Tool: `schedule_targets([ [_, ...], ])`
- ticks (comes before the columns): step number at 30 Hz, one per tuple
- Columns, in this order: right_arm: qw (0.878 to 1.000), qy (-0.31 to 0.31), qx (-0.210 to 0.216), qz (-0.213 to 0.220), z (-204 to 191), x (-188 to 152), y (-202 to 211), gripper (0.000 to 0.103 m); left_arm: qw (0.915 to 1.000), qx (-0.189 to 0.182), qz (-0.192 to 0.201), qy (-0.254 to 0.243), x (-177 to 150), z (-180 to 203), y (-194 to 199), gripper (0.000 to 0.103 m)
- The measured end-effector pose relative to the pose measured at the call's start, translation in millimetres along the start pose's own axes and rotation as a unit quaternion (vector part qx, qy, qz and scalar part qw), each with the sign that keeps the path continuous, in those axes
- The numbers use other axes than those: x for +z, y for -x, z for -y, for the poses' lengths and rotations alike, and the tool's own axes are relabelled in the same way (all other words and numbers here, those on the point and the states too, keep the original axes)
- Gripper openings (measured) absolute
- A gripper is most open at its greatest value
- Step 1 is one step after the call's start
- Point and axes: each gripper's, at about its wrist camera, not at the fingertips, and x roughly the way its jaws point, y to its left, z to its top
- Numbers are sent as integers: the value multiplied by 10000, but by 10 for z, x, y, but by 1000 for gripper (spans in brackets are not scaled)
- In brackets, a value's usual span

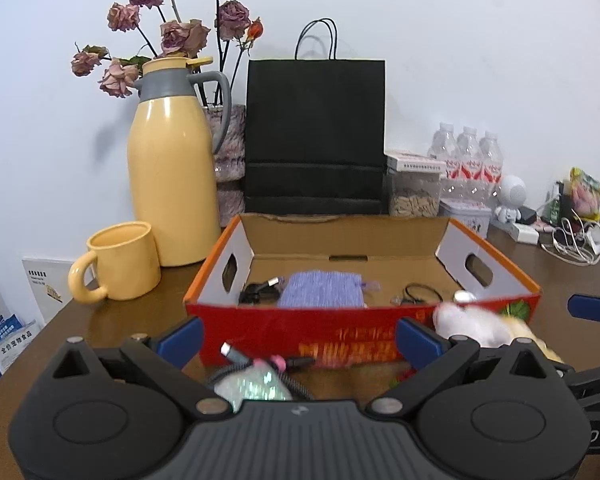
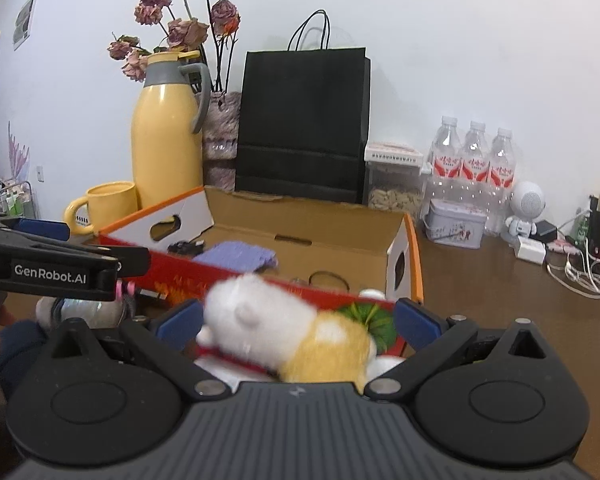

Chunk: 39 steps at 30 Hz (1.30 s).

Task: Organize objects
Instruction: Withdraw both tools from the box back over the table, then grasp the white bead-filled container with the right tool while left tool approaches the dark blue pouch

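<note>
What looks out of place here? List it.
The white and yellow plush toy lies on its side on the brown wooden table, outside the red cardboard box. Loose cables and a glittery item also lie outside it, before the left jaws.

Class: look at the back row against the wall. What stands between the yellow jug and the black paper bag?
A fuzzy pinkish vase of dried roses stands between the jug and the bag, partly hidden behind the jug's handle. Both wrist views show it.
</note>
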Motion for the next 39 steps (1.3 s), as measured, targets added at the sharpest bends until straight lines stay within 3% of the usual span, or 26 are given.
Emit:
schedule_targets([
  [9, 10000, 28, 41, -14, -106, -236, 294, 103, 9996, -13, -212, 162, -239, -132, 225, 102],
  [19, 9995, -71, 170, -275, -256, -407, 429, 103, 9990, 74, -449, -9, -435, -247, 453, 102],
  [33, 9975, -193, -137, -661, -480, -475, 261, 103, 9946, 733, -700, 211, -482, -763, 368, 102],
  [37, 9973, -238, -196, -661, -466, -477, 263, 103, 9903, 1005, -906, 325, -490, -939, 246, 96],
  [38, 9973, -249, -191, -663, -463, -478, 263, 103, 9893, 1034, -973, 342, -499, -978, 225, 87],
  [39, 9973, -251, -192, -664, -458, -480, 265, 103, 9888, 1046, -1001, 361, -509, -1007, 223, 85],
])
